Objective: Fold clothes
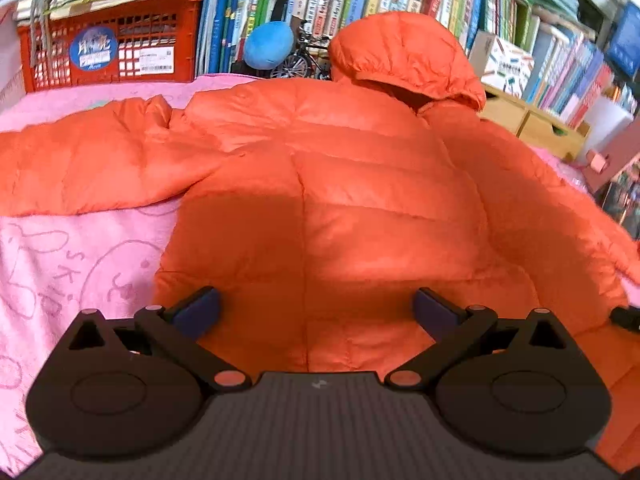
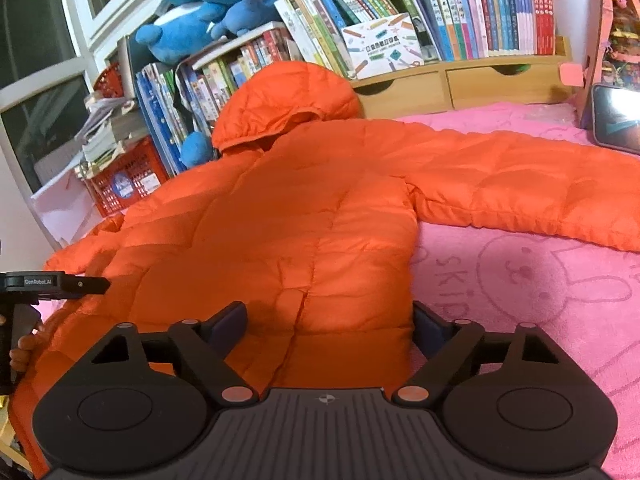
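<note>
Both grippers, left (image 1: 316, 312) and right (image 2: 330, 326), hover wide-jawed at the orange jacket's (image 1: 320, 168) hem, its length running straight ahead toward the hood (image 2: 280, 100)

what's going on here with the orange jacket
A person is starting to fold an orange jacket spread flat on a pink blanket, sleeves out, hood toward the bookshelf. The left gripper and right gripper are both open at its bottom hem, the fabric between their fingers, nothing lifted yet.
</note>
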Motion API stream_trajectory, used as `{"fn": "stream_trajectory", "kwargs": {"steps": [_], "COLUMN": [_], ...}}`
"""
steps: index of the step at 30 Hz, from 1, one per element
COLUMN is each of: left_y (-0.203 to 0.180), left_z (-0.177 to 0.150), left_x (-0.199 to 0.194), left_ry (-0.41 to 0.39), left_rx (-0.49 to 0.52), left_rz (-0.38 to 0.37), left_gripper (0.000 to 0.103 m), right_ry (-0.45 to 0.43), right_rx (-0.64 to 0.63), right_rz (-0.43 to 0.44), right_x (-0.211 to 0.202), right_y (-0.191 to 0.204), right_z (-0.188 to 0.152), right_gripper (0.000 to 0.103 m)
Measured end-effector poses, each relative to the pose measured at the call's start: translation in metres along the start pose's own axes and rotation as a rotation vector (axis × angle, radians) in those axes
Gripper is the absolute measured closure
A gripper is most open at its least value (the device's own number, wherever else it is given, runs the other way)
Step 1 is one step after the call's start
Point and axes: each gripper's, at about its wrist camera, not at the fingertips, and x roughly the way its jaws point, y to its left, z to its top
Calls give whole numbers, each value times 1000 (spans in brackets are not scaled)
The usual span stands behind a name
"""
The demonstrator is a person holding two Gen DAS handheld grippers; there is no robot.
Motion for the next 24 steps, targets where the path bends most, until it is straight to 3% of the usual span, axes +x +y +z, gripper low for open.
{"fn": "stream_trajectory", "kwargs": {"steps": [8, 18, 24], "left_y": [-4, 10, 20], "left_z": [-4, 3, 3], "left_x": [1, 1, -9], "left_ry": [8, 8, -15], "left_rx": [63, 16, -9], "left_rz": [9, -22, 14], "left_gripper": [0, 0, 0], "right_ry": [-8, -25, -39], "right_rx": [-18, 28, 31], "right_rz": [-8, -44, -120], "right_x": [2, 3, 1], "right_y": [1, -15, -22], "right_z": [-1, 5, 9], "right_gripper": [17, 16, 14]}}
